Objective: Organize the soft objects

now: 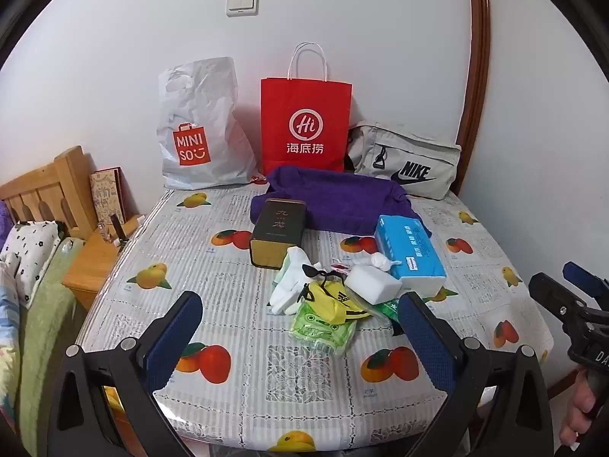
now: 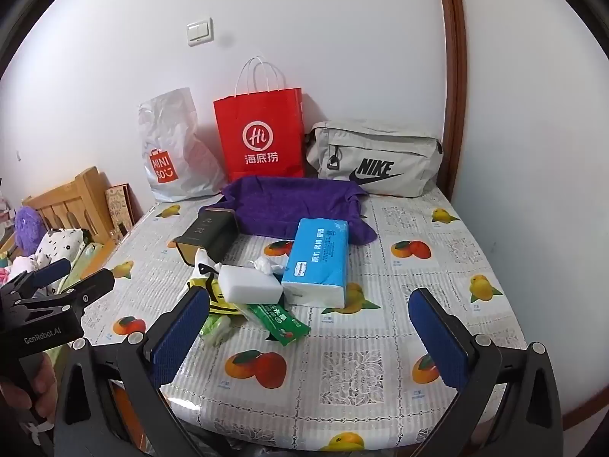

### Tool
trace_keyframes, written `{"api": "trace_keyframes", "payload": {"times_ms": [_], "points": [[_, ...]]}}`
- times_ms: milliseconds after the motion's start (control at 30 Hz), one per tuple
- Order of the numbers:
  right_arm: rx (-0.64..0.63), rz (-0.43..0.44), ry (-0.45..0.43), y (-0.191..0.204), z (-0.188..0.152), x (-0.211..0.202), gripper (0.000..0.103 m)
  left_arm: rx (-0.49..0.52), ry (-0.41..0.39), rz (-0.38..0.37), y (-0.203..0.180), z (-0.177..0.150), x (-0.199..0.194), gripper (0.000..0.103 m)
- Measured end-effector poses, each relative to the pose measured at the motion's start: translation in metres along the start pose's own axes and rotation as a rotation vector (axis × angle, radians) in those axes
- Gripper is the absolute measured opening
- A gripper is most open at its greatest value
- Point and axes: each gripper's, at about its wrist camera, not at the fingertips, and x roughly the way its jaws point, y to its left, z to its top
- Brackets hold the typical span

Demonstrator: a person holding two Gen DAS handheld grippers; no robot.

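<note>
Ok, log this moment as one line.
left gripper: open, empty | right gripper: open, empty | soft pile: untouched on table | phase: approach

Right gripper [image 2: 308, 333] jaws wide, empty, over near table edge. Blue tissue pack [image 2: 318, 262] mid-table; white sponge block [image 2: 251, 283] touching its left. Purple towel [image 2: 293, 205] beyond. Red paper bag [image 2: 262, 137] upright against far wall.

Bright, even indoor light; soft shadows, strong fisheye bending, dark corners.
</note>
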Motion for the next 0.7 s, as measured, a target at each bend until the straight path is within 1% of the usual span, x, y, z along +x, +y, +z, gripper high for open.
{"api": "trace_keyframes", "payload": {"times_ms": [67, 200, 233, 333, 367, 700], "points": [[-0.003, -0.004, 0.01, -0.002, -0.001, 0.002, 0.103, 0.01, -0.02, -0.007, -0.001, 0.0, -0.005, 0.103], [-0.007, -0.001, 0.013, -0.001, -0.001, 0.004, 0.103, 0.003, -0.015, -0.012, -0.003, 0.003, -0.007, 0.103], [-0.005, 0.008, 0.009, 0.005, -0.001, -0.002, 0.103, 0.007, -0.018, -0.005, -0.003, 0.004, -0.007, 0.103], [-0.004, 0.009, 0.007, 0.011, 0.002, -0.003, 0.103, 0.017, -0.03, -0.002, -0.003, 0.0, -0.012, 0.103], [-0.004, 0.015, 0.002, 0.009, -0.003, -0.004, 0.103, 0.017, -0.032, -0.001, -0.003, 0.0, -0.012, 0.103], [0.001, 0.03, 0.001, 0.007, -0.004, -0.005, 0.103, 0.015, -0.039, 0.014, -0.003, 0.002, -0.016, 0.103]]}}
